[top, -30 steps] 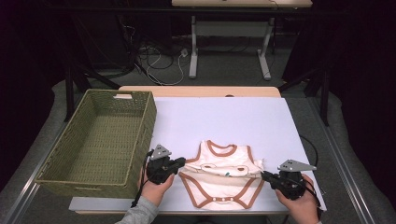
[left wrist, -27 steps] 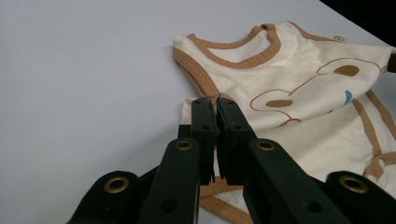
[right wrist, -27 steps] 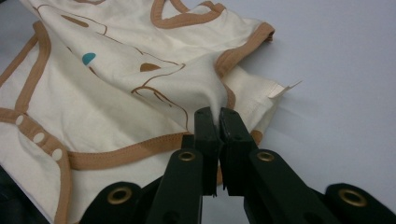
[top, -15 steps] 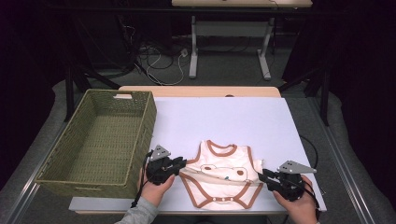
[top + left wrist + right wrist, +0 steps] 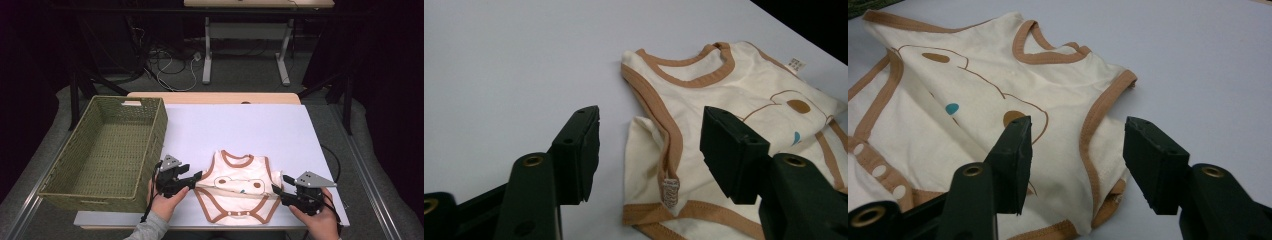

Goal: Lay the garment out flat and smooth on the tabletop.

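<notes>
Cream bodysuit (image 5: 235,187) lies released between low, level left gripper (image 5: 196,178) and right gripper (image 5: 278,192), jaws just opening.

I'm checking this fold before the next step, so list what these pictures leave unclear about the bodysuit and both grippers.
- Bodysuit: its underside lies against the table; the printed tag is too small to read in the left gripper view.
- Left gripper: body cut off by the bottom edge.
- Right gripper: body likewise cut off.
- Basket: near inner wall hidden by its own rim, high view.
</notes>
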Demonstrator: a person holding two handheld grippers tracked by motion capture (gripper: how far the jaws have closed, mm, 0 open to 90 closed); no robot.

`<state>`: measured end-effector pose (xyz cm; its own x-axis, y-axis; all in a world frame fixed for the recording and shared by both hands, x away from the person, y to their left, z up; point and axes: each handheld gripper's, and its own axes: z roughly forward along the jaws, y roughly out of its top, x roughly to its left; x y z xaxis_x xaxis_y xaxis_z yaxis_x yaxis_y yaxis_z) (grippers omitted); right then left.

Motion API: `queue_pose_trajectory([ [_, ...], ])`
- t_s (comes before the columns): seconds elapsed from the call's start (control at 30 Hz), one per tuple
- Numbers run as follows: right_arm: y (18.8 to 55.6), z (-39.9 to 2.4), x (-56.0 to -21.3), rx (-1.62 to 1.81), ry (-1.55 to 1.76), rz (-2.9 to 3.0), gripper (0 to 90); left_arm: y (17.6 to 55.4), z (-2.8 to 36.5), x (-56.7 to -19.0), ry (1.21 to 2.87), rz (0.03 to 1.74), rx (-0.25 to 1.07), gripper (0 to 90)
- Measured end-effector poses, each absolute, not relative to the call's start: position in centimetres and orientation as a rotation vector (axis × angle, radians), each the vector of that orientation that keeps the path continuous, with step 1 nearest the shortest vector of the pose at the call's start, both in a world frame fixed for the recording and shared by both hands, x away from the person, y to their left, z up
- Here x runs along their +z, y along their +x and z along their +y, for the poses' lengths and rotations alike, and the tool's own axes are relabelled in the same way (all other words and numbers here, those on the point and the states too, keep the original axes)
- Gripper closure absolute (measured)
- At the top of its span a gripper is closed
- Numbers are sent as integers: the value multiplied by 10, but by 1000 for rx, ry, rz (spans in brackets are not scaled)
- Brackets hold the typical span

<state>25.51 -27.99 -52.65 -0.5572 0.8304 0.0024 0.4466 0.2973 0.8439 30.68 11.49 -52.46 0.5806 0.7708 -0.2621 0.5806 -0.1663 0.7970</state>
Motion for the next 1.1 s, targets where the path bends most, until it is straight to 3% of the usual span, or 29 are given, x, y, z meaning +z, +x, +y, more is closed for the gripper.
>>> queue_pose_trajectory([
  [0.3,263,-273,-512,1208,1042,2136,360,317,109,-515,1856,1074,251,324],
  [0.63,295,-260,-486,1202,1038,2112,313,343,94,-490,1862,989,322,321],
  [0.93,329,-241,-472,1193,1009,2094,290,368,81,-486,1853,1020,311,307],
  [1.1,349,-237,-474,1169,1025,2105,281,381,77,-485,1806,1047,240,284],
])
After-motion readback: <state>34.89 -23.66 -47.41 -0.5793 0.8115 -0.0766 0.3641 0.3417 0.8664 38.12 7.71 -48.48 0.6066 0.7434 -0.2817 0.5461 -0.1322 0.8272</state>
